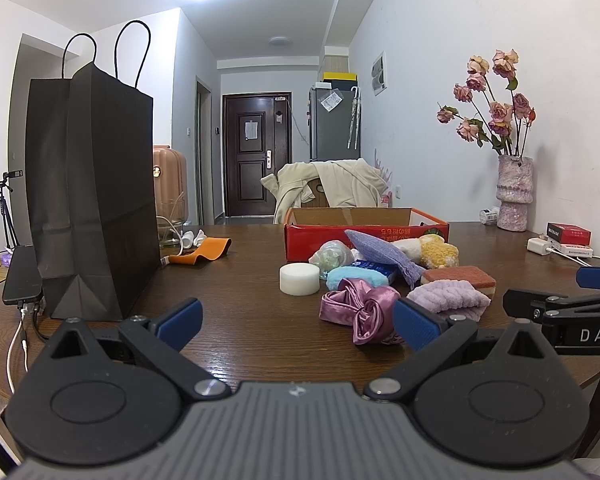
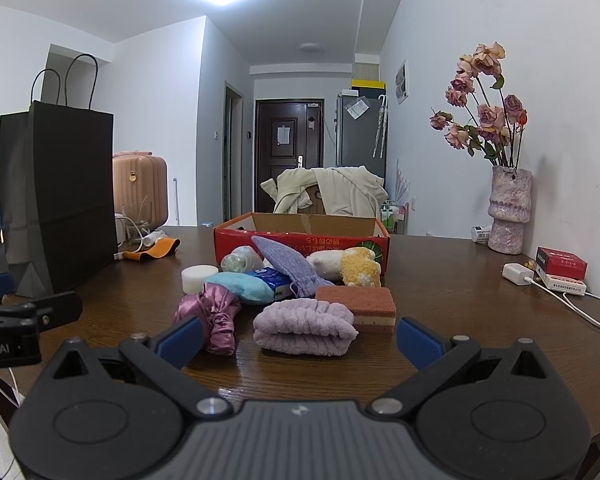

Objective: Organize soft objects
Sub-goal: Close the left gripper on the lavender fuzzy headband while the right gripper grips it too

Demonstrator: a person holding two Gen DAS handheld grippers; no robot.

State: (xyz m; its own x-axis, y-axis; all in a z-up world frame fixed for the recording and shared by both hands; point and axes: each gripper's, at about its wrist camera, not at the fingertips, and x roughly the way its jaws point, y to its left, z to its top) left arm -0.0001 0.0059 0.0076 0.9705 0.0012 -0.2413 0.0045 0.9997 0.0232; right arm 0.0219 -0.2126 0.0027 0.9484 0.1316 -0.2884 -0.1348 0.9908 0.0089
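A heap of soft things lies on the brown table before an open red cardboard box (image 1: 300, 236) (image 2: 300, 240): a pink satin scrunchie (image 1: 360, 308) (image 2: 214, 318), a lilac towel roll (image 1: 452, 300) (image 2: 304, 324), a red-and-yellow sponge (image 1: 460, 278) (image 2: 358, 302), a blue puff (image 1: 356, 278) (image 2: 240, 286), a purple pouch (image 1: 380, 254) (image 2: 288, 264), a yellow-and-white plush (image 1: 432, 250) (image 2: 348, 266) and a white foam disc (image 1: 299, 279) (image 2: 198, 276). My left gripper (image 1: 298, 326) is open and empty just short of the scrunchie. My right gripper (image 2: 298, 342) is open and empty in front of the towel roll.
A tall black paper bag (image 1: 88, 200) (image 2: 56, 196) stands at the left. An orange strap (image 1: 204, 252) and cables lie behind it. A vase of dried roses (image 1: 514, 192) (image 2: 508, 208), small boxes (image 2: 560, 266) and a charger (image 2: 518, 272) sit at the right.
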